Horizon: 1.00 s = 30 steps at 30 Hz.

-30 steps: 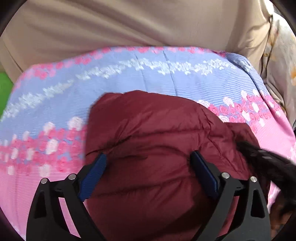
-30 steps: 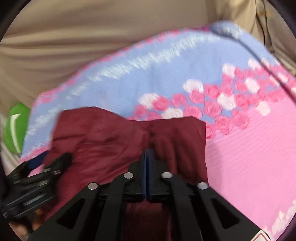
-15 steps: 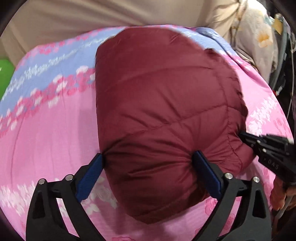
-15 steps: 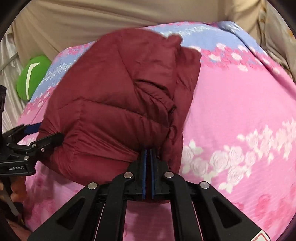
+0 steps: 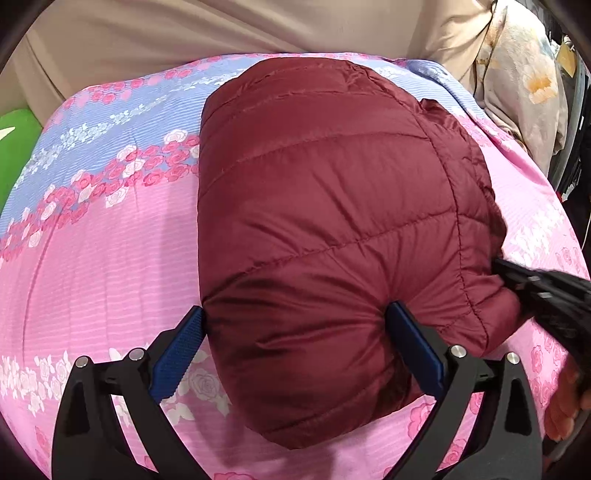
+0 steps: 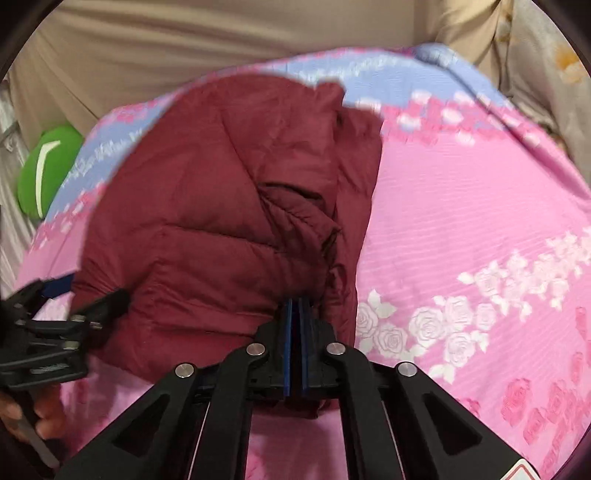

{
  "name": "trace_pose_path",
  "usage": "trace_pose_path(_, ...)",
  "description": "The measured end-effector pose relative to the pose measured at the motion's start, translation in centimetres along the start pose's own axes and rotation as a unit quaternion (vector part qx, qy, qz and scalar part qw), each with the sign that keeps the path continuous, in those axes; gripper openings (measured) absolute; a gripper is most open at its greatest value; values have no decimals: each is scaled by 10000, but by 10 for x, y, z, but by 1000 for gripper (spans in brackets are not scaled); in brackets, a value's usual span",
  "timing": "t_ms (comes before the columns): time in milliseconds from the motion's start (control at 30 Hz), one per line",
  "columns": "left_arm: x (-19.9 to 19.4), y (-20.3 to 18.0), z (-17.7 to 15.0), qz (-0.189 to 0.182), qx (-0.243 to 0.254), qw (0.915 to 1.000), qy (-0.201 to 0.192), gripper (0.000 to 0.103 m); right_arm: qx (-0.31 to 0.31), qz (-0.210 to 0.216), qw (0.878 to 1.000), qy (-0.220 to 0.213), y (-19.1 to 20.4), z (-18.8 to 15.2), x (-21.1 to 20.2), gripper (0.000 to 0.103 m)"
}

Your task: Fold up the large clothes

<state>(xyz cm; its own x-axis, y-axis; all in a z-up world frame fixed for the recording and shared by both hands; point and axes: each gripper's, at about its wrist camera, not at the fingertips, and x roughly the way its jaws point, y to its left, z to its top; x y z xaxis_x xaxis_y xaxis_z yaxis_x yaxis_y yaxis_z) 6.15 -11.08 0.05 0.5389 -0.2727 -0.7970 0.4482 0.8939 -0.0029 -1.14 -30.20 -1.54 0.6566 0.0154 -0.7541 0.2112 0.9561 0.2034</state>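
Note:
A maroon quilted puffer jacket (image 5: pixel 325 221) lies folded in a bundle on the pink and blue floral bedsheet (image 5: pixel 96 258); it also shows in the right wrist view (image 6: pixel 221 229). My left gripper (image 5: pixel 295 332) is open, its two blue pads wide apart around the jacket's near edge. My right gripper (image 6: pixel 296 317) is shut on a fold of the jacket's near right edge. The right gripper shows at the right of the left wrist view (image 5: pixel 546 295), and the left gripper at the left of the right wrist view (image 6: pixel 55 317).
A beige curtain or wall (image 5: pixel 184 33) backs the bed. A green cushion (image 6: pixel 44 170) sits at the far left. A floral cloth (image 5: pixel 524 81) hangs at the far right. The sheet (image 6: pixel 480 221) spreads to the right of the jacket.
The jacket was swung over and away from me onto the bed and now lies folded flat. The right gripper stays shut on it; the left stays open around its edge.

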Motion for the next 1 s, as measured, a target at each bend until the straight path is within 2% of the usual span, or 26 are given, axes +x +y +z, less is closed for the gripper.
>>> trace_pose_path(67, 0, 1, 0, -16, -21, 10000, 4, 96, -43, 116, 9998, -146, 4, -3, -11, 9)
trace_pose_path(167, 1, 1, -1, -51, -16, 10000, 10, 97, -229, -35, 9997, 85, 8, -15, 6, 9)
trace_pose_path(233, 0, 1, -2, -53, -14, 10000, 20, 97, -130, -21, 9998, 137, 3, -16, 8, 9)
trace_pose_path(300, -8, 3, -1, -70, -36, 10000, -56, 96, 15, 79, 10000, 29, 0, -8, -3, 14)
trace_pose_path(333, -13, 5, 1, -78, -63, 9999, -111, 96, 78, 115, 9999, -60, -3, -3, -8, 27)
trace_pose_path(367, -18, 8, 4, -121, -105, 9997, -185, 96, 137, 142, 9997, -142, -7, 1, -12, 44)
trace_pose_path(433, -28, 19, 13, -342, -257, 9986, -322, 96, 244, 154, 9991, -323, -14, 11, -18, 58)
trace_pose_path(533, -25, 43, 32, -795, -703, 9940, -257, 97, 380, 107, 9983, -418, -21, 24, -14, 74)
trace_pose_path(633, -6, 67, 46, -1185, -1277, 9847, -19, 97, 661, 275, 9974, -60, -30, 34, 13, 75)
trace_pose_path(667, 2, 72, 49, -1248, -1393, 9823, 64, 97, 852, 491, 9951, 134, -35, 36, 26, 75)
trace_pose_path(767, 24, 74, 54, -1497, -1443, 9776, 333, 97, 1196, 995, 9869, 437, -46, 39, 49, 80)
trace_pose_path(833, 35, 69, 56, -1730, -1430, 9735, 448, 97, 1304, 1179, 9830, 527, -50, 40, 57, 81)
trace_pose_path(867, 39, 63, 57, -1776, -1342, 9737, 496, 98, 1361, 1275, 9808, 570, -52, 41, 61, 83)
trace_pose_path(1000, 40, 40, 61, -1283, -993, 9859, 416, 98, 1357, 1467, 9780, 605, -53, 47, 68, 84)
